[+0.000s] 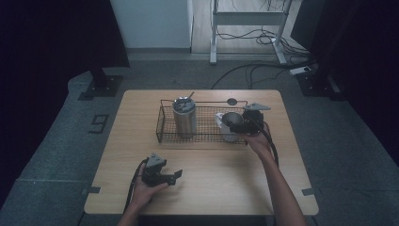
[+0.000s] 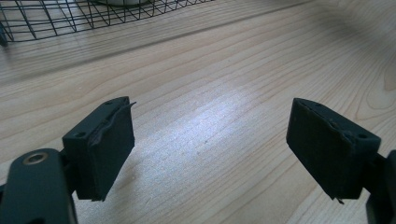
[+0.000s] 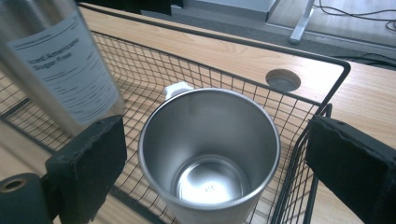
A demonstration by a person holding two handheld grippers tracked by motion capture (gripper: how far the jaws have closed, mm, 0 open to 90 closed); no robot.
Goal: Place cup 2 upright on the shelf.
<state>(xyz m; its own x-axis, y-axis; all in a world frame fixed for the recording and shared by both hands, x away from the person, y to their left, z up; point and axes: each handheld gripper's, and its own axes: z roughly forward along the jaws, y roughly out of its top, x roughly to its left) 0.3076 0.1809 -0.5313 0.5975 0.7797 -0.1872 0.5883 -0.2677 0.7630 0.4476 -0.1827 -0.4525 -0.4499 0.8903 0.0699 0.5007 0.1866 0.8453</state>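
High view: the wire basket (image 1: 164, 134) sits toward the table's (image 1: 207, 188) far edge; the left gripper (image 1: 176, 176) rests near the front-left corner.

Left gripper view: jaws spread over bare wood.

Right gripper view: the right gripper (image 3: 215, 154), jaws spread, flanks a steel mug (image 3: 210, 154) in the basket's end, beside a labelled steel tumbler (image 3: 56, 65).

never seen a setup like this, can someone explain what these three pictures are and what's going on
A person at a wooden table holds a hand-held gripper in each hand, and each gripper carries its own camera. The high view looks down from above. In it the left gripper rests over bare table, and its own view shows its jaws open with nothing between them. The right gripper reaches into a wire basket, and its view looks down into an empty steel mug between its open jaws. A tall steel tumbler also stands in the basket. Nothing is held yet.
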